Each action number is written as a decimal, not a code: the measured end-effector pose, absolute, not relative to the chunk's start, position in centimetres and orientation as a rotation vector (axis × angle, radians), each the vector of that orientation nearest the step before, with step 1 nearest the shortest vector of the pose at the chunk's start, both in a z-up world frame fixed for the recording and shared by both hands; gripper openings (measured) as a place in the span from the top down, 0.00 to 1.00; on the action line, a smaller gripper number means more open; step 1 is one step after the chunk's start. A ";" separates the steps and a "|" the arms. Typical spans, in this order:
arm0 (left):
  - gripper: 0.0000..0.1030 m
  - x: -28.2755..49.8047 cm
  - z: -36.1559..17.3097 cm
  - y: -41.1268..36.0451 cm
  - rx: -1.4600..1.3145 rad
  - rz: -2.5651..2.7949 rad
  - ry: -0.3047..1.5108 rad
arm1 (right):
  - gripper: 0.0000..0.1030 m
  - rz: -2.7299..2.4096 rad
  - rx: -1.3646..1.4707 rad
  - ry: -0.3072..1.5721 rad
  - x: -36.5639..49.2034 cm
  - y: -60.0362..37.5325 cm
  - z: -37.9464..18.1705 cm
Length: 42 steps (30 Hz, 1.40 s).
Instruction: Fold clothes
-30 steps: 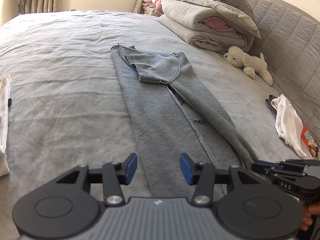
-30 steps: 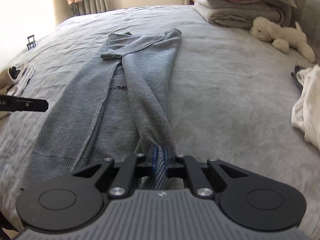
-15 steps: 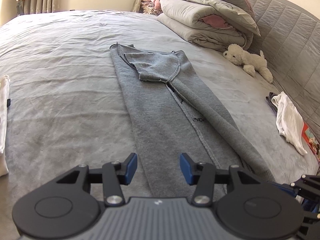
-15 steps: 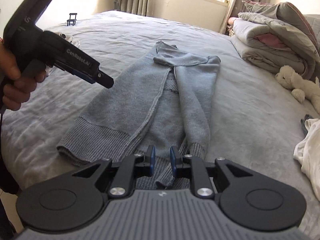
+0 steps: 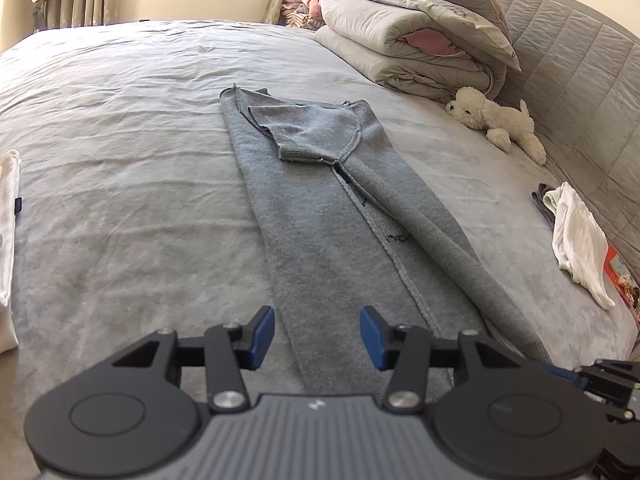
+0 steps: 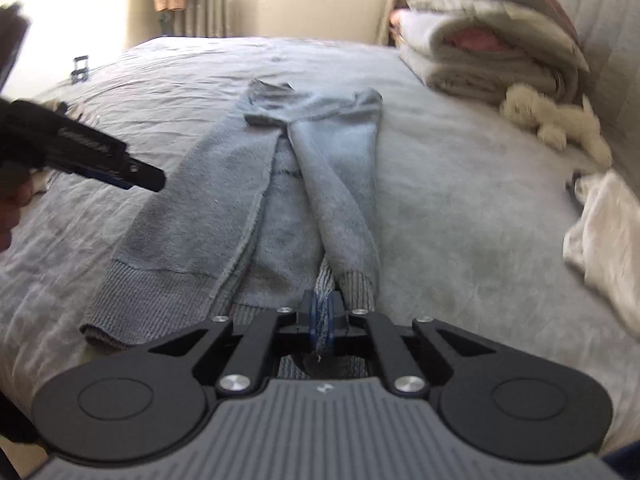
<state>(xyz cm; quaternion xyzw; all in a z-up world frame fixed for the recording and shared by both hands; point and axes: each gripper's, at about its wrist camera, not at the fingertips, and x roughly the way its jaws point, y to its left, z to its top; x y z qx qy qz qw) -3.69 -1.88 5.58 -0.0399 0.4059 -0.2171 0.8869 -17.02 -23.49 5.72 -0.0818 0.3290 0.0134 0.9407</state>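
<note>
Right tool [image 6: 321, 322] on sweater [image 6: 224, 216] hem (pinched)

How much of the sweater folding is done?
About halfway, I'd guess. Both sides of the grey sweater are already folded inward into a long strip on the bed. The right gripper has its jaws shut on the ribbed hem; the left gripper waits open. Folding it lengthwise remains.

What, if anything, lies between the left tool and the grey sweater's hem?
Nothing visible. The left tool hangs open directly over the sweater near its hem, with only bare cloth below. The right tool is shut on the hem off to one side, clear of that path.
</note>
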 end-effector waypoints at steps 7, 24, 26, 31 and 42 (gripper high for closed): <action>0.53 -3.6 5.6 -1.8 -0.091 -0.443 0.844 | 0.95 0.191 -0.719 0.592 -20.5 -17.8 3.5; 0.49 -5.1 5.1 -2.8 -0.039 -0.492 0.934 | 0.43 0.263 -0.261 0.629 -18.1 -23.8 7.3; 0.49 -5.9 4.9 -3.1 0.007 -0.482 0.931 | 0.43 0.268 -0.115 0.636 -17.0 -26.3 8.1; 0.47 -7.7 4.0 -3.6 0.073 -0.485 0.929 | 0.44 0.190 0.041 0.716 -14.2 -29.5 5.9; 0.94 -9.1 2.7 -5.2 0.151 -0.486 0.849 | 0.95 0.086 0.123 0.767 -12.2 -30.7 4.0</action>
